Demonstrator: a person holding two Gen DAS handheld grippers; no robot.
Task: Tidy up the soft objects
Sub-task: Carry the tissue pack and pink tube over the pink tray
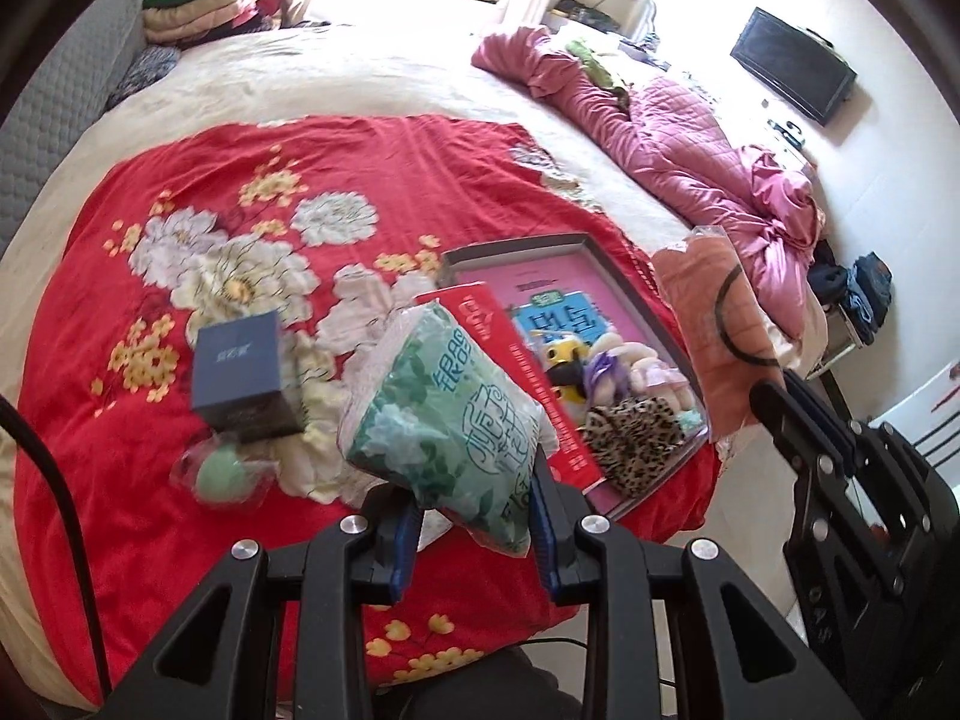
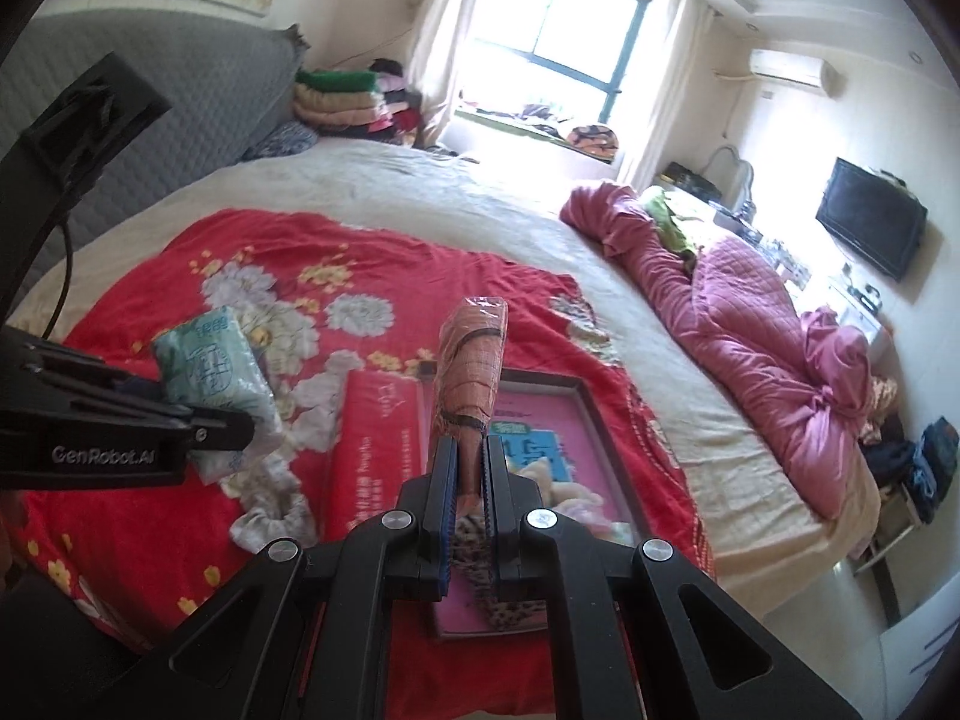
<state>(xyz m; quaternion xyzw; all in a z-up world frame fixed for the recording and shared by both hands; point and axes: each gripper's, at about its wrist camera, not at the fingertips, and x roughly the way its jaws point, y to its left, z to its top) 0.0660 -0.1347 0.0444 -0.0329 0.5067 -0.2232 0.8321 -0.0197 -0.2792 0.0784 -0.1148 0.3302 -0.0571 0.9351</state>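
Fingers of left gripper (image 1: 474, 516) clamp a green tissue pack (image 1: 447, 414); right gripper (image 2: 471, 480) pinches an orange packet (image 2: 471, 360).

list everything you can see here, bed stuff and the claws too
tissue pack: one, green and white, held up in the left claw
orange packet: one, salmon-orange in clear wrap, held in the right claw
tray: one, grey rim with pink lining, on the red blanket, holding small soft items
leopard-print item: one, tan and black, in the tray
red box: one, red, flat beside the tray
dark box: one, navy, on the blanket
green ball: one, pale green in clear wrap, near the dark box
red blanket: one, red with white flowers, on the bed
pink quilt: one, bunched at the bed's far side
left claw: shut on the tissue pack
right claw: shut on the orange packet
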